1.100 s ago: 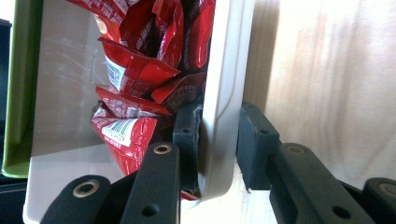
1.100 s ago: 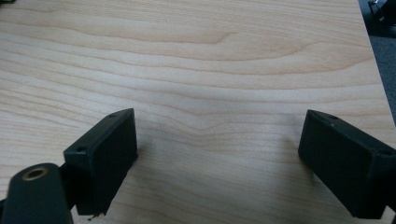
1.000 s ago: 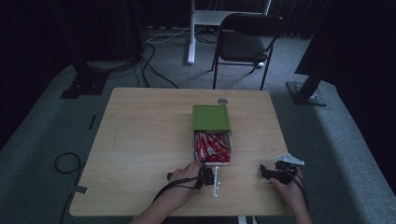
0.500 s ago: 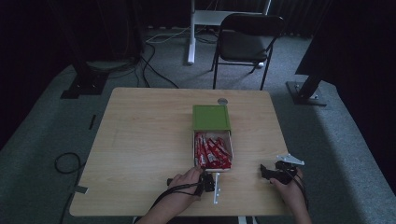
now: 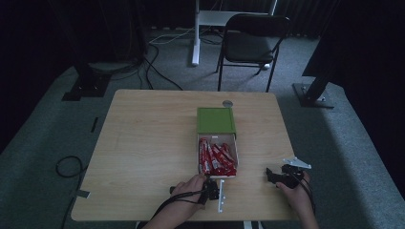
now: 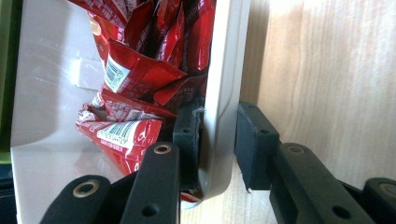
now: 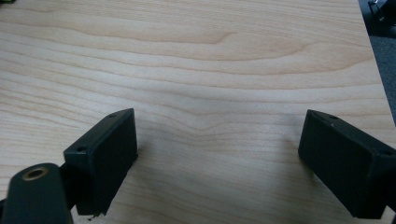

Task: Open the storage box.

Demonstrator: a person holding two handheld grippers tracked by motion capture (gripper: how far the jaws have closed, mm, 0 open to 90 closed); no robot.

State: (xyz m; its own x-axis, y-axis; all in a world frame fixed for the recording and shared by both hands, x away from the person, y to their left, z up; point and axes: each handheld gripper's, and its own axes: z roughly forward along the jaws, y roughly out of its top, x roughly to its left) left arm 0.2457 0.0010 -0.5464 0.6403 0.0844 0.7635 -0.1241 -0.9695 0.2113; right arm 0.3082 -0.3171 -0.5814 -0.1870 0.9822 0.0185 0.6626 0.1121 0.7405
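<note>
A green box sleeve (image 5: pixel 216 119) lies mid-table, and a white tray (image 5: pixel 198 157) sticks out of it toward me, full of red snack packets (image 5: pixel 217 157). My left gripper (image 5: pixel 214 187) is at the tray's near end. In the left gripper view my left gripper (image 6: pixel 217 135) straddles the tray's side wall (image 6: pixel 224 70), one pad inside against the red packets (image 6: pixel 140 74) and one outside, shut on that wall. My right gripper (image 5: pixel 271 175) rests at the table's near right, and its jaws (image 7: pixel 224 154) stand wide open over bare wood.
A small round metal disc (image 5: pixel 228 103) lies on the wooden table (image 5: pixel 143 143) behind the box. Beyond the far edge stands a black folding chair (image 5: pixel 253 38). Cables run over the floor at the left (image 5: pixel 67 167).
The white tray has slid a little farther out of the green sleeve toward me, and my left hand has drawn back with it. The right hand has stayed still.
</note>
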